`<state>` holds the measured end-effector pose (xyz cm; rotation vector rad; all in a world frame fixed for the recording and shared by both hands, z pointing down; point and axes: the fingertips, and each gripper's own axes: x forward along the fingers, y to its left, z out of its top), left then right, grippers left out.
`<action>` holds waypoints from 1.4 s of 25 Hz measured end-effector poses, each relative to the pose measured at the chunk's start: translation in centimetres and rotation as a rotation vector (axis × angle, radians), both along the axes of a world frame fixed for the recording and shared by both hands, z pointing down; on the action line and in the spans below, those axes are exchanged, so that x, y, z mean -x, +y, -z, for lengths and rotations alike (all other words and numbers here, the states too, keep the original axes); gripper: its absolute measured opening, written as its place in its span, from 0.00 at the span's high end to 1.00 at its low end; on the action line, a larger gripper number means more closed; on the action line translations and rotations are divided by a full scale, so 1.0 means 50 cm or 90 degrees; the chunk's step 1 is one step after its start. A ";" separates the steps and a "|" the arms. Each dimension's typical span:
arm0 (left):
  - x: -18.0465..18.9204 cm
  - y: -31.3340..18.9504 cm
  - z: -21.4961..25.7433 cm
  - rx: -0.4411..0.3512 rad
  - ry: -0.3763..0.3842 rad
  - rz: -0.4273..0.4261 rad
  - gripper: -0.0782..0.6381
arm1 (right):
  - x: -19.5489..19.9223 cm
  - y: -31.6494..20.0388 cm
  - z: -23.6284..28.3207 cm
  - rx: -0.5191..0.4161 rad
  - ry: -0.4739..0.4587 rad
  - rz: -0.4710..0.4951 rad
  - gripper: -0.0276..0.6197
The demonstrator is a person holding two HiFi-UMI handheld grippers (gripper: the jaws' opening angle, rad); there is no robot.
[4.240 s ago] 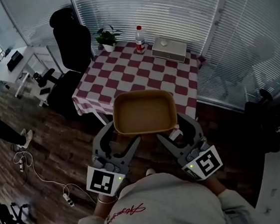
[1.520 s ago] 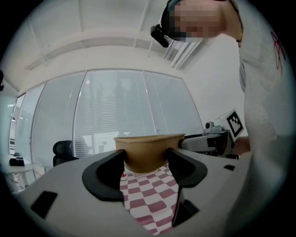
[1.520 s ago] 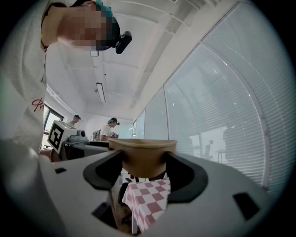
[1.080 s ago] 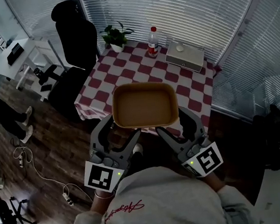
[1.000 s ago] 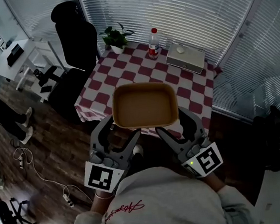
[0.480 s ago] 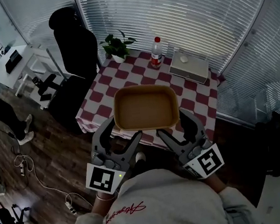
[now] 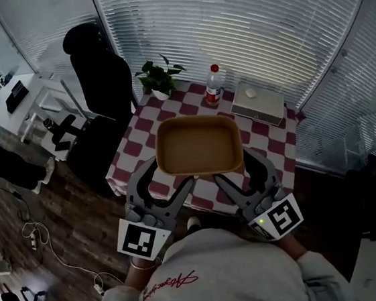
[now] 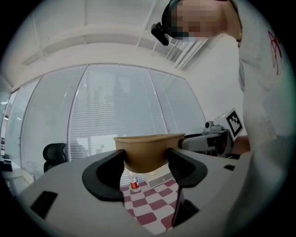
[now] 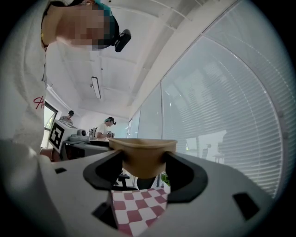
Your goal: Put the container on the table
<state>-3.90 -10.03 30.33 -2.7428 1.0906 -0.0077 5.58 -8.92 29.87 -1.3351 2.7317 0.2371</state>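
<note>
- Tan container (image 7: 198,146): count one. Grippers: two. Table (image 7: 272,151): one. On the table: one bottle (image 7: 214,87), one potted plant (image 7: 160,80), one flat white box (image 7: 258,102). One black office chair (image 7: 94,64) beside the table.
- Left gripper (image 7: 169,176) grips the container's near side at its 7 o'clock. The jaws are spread wide and the pads press its sloping walls from both sides.
- Right gripper (image 7: 236,170) does the same at the container's 5 o'clock, wide grip, pads on the walls.
- In both gripper views the rim sits above the fingers, with the body wedged between them.
- Container is held in the air over the table's near half. The gripper views show a clear gap between its base and the cloth.
- From the container in the head view: bottle at 12 o'clock, plant at 11, box at 1, chair at 10.
- Container: rounded-rectangle tub, matte, flared rim, empty inside.
- Table cloth: red-and-white checks. Bottle: clear with red cap and label. Fingers: grey with black pads.
</note>
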 end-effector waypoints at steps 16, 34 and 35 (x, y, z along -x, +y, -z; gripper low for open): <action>0.026 -0.151 -0.008 -0.004 -0.001 -0.023 0.48 | 0.027 -0.145 -0.011 0.005 -0.002 -0.024 0.51; -0.007 -0.208 -0.013 0.007 -0.005 -0.010 0.48 | -0.005 -0.207 -0.015 0.023 0.006 -0.009 0.51; -0.008 -0.208 -0.013 0.007 -0.009 -0.008 0.48 | -0.007 -0.208 -0.013 0.023 0.007 -0.007 0.51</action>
